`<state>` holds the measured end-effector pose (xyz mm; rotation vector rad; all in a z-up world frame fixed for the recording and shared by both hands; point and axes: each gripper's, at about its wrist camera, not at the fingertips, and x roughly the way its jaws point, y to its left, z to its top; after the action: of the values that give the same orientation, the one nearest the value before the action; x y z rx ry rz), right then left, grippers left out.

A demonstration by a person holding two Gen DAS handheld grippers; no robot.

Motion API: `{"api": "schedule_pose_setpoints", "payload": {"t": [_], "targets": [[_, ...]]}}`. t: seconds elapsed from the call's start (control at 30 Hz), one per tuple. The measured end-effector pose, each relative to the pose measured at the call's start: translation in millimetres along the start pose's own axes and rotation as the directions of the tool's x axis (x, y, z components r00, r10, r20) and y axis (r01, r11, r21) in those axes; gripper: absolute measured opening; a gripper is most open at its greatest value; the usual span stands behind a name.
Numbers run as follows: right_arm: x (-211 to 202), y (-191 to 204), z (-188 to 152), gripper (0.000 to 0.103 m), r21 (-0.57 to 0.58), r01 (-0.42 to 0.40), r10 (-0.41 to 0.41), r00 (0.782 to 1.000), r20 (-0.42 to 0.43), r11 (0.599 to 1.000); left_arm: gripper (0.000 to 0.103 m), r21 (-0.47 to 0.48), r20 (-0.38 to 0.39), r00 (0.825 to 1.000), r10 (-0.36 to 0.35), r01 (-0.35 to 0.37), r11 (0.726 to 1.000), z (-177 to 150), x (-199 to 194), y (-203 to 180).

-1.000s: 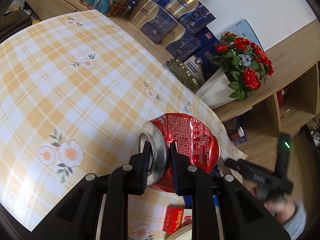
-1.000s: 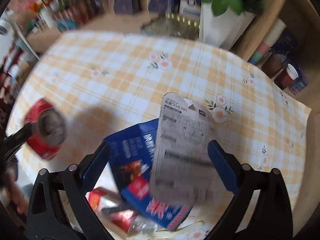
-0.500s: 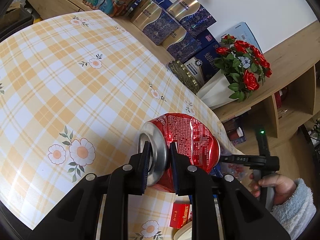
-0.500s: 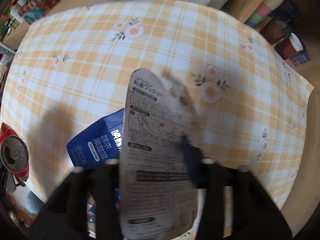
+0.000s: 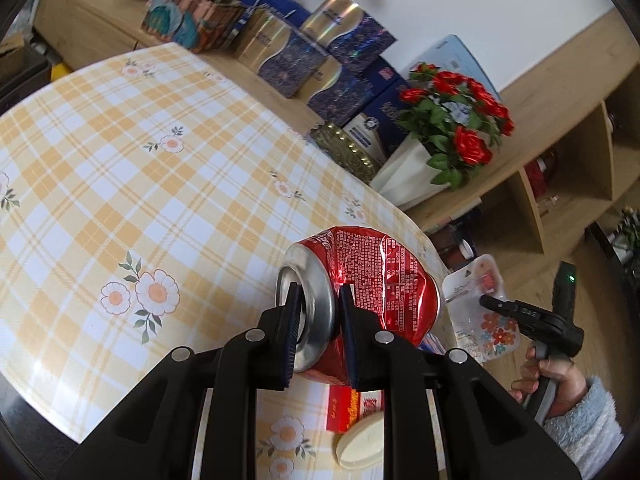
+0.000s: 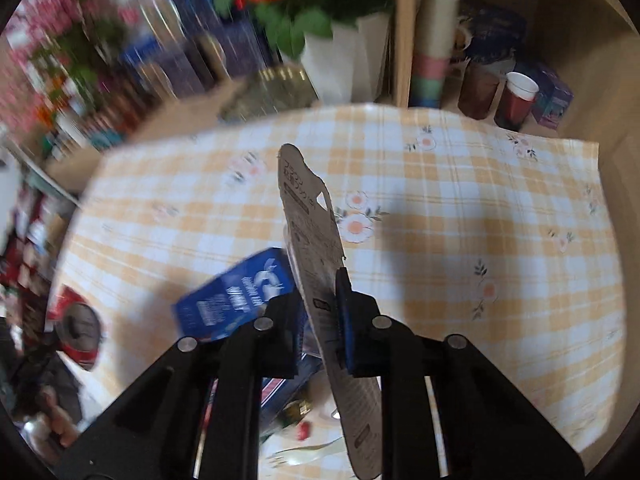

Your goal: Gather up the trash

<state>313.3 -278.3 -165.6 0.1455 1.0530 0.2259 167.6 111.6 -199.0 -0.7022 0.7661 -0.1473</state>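
The crushed red can (image 5: 372,280) carries a white Coca-Cola script and fine print too small to read. The grey packaging card (image 6: 320,256) bears what looks like Japanese text, blurred.

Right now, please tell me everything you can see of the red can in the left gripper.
The red can is a crushed metal drink can, red with small white print and a bare silver end. Its side is dented and creased. It lies tilted, silver end toward the left wrist camera, lifted above the checked tablecloth. The left gripper is shut on its silver rim: one blue pad sits inside the end, the other presses outside. Nothing else visibly touches it.
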Motion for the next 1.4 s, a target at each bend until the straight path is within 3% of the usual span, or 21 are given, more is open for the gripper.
{"api": "schedule_pose_setpoints", "payload": {"t": [0.1,0.3,0.5,0.67,0.9,1.2,1.4], "targets": [[-30.1,-10.4,-27.7,0.018,0.05,-0.099,0.095,0.993,0.074,0.994,0.019,0.045,-0.004,1.0,-0.003,0.003,0.999,-10.2,-14.0,-8.8],[-80.9,-10.3,-107.0,0.017,0.058,-0.269,0.257,0.953,0.162,0.961,0.019,0.11,-0.014,1.0,0.002,-0.001,0.994,-34.1,-42.0,-17.3],[-110.2,13.6,-183.7,0.016,-0.007,-0.335,0.331,0.929,0.163,0.942,0.019,0.193,-0.033,0.999,0.017,-0.01,0.981,-68.7,-76.9,-20.2],[-115.9,43.1,-246.1,0.016,-0.113,-0.361,0.372,0.923,0.096,0.926,0.019,0.24,-0.037,0.999,0.018,-0.008,0.971,-100.0,-107.4,-15.9],[-71.4,94.0,-321.8,0.015,-0.261,-0.355,0.332,0.934,-0.13,0.898,0.019,0.255,-0.055,0.998,0.031,-0.016,0.967,-131.7,-124.0,-1.4],[11.9,131.1,-347.3,0.014,-0.362,-0.278,0.203,0.951,-0.232,0.89,0.019,0.231,-0.072,0.996,0.057,-0.039,0.972,-142.2,-123.4,17.8],[67.4,159.1,-360.3,0.014,-0.465,-0.225,0.107,0.958,-0.266,0.856,0.019,0.227,-0.073,0.995,0.07,-0.051,0.972,-141.2,-121.5,24.1]]}}
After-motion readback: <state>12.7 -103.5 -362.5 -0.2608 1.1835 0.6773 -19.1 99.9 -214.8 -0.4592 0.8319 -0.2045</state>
